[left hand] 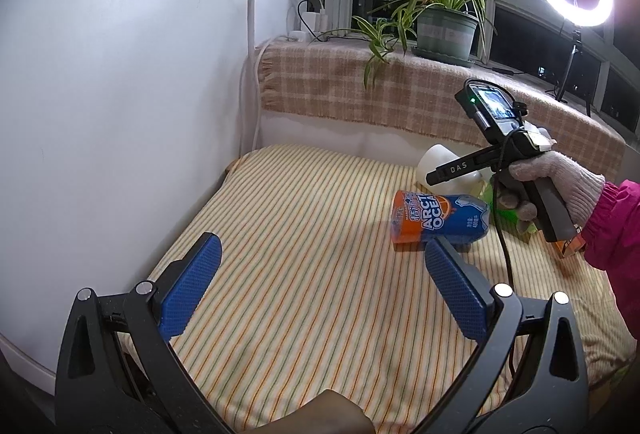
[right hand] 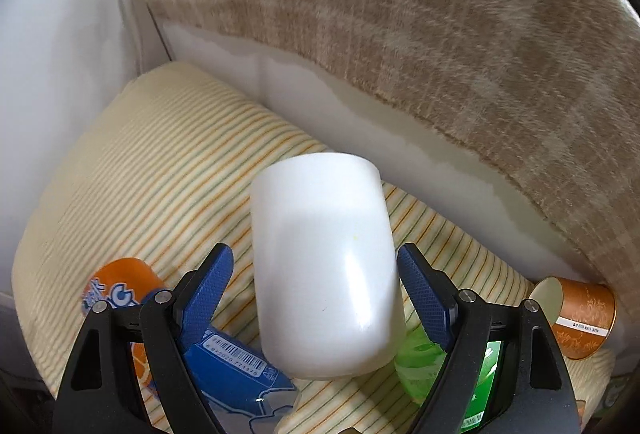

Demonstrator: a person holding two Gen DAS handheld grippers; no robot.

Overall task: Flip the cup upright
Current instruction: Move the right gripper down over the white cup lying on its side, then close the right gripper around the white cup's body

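The striped cushion (left hand: 304, 218) carries everything here, and it lies under a window ledge covered by a checked blanket (right hand: 440, 34). On it the white cup (right hand: 324, 246) lies on its side, with its closed base toward the right wrist camera and its mouth toward the far wall, as I judge. An orange and blue can (left hand: 438, 220) lies just beside it on the left, and something green (right hand: 420, 358) is near on the right. The right tongs (right hand: 316, 274) stand apart on both sides of the cup; the right pad seems at its wall, the left pad is not yet touching. The left tongs (left hand: 320, 270) are also apart (holding nothing), away from the cup. To do this step well, I think the right tongs should close on the middle of the smooth wall, firmly, then turn slowly so the mouth comes up, without pushing the can.
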